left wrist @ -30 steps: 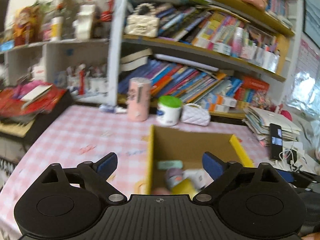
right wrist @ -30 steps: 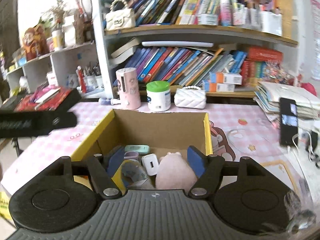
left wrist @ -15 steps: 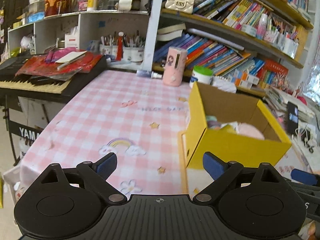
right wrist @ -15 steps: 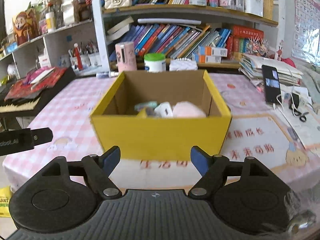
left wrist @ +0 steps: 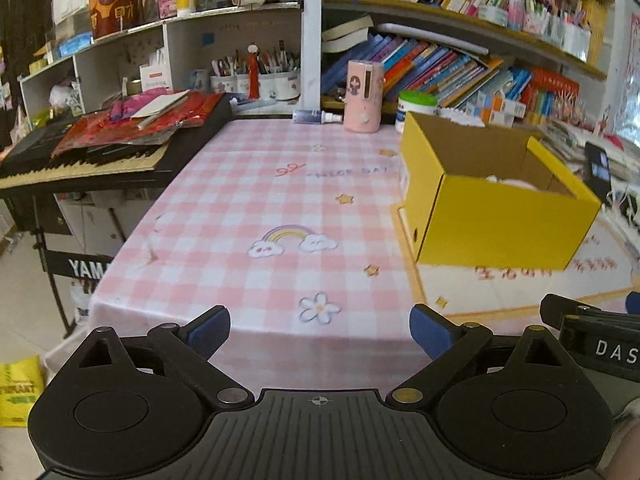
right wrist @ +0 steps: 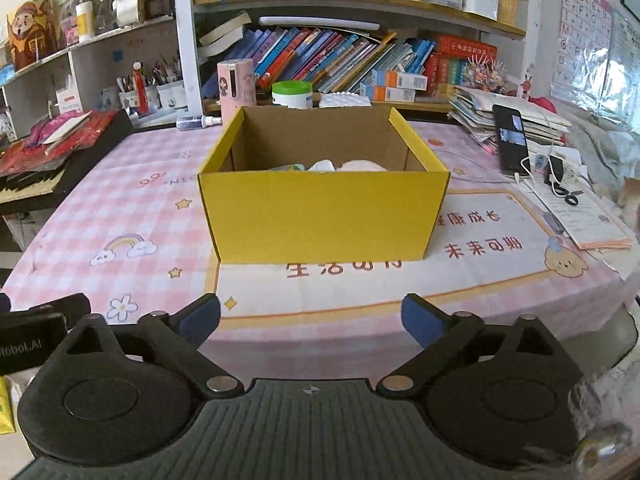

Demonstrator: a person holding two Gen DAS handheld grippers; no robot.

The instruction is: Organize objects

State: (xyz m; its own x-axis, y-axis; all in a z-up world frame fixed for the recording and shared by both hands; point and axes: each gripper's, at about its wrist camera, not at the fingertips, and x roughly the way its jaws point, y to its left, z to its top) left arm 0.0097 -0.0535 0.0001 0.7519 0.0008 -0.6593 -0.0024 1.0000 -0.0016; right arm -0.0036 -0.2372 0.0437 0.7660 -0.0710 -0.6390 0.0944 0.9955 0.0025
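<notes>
The yellow box (right wrist: 322,210) stands open-topped on the bench (right wrist: 120,204), straight ahead at twelve o'clock from the right gripper (right wrist: 311,320) and at about two o'clock from the left gripper (left wrist: 320,332). Small items lie inside it, only their tops showing above the near wall. The right jaws are opening with nothing between them; the left jaws stand wide apart, also empty. A pink canister (left wrist: 363,96) stands beyond the box.

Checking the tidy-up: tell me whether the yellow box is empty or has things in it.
Not empty. Over the yellow box's open top, the right wrist view shows a pink soft item and a white item inside.
</notes>
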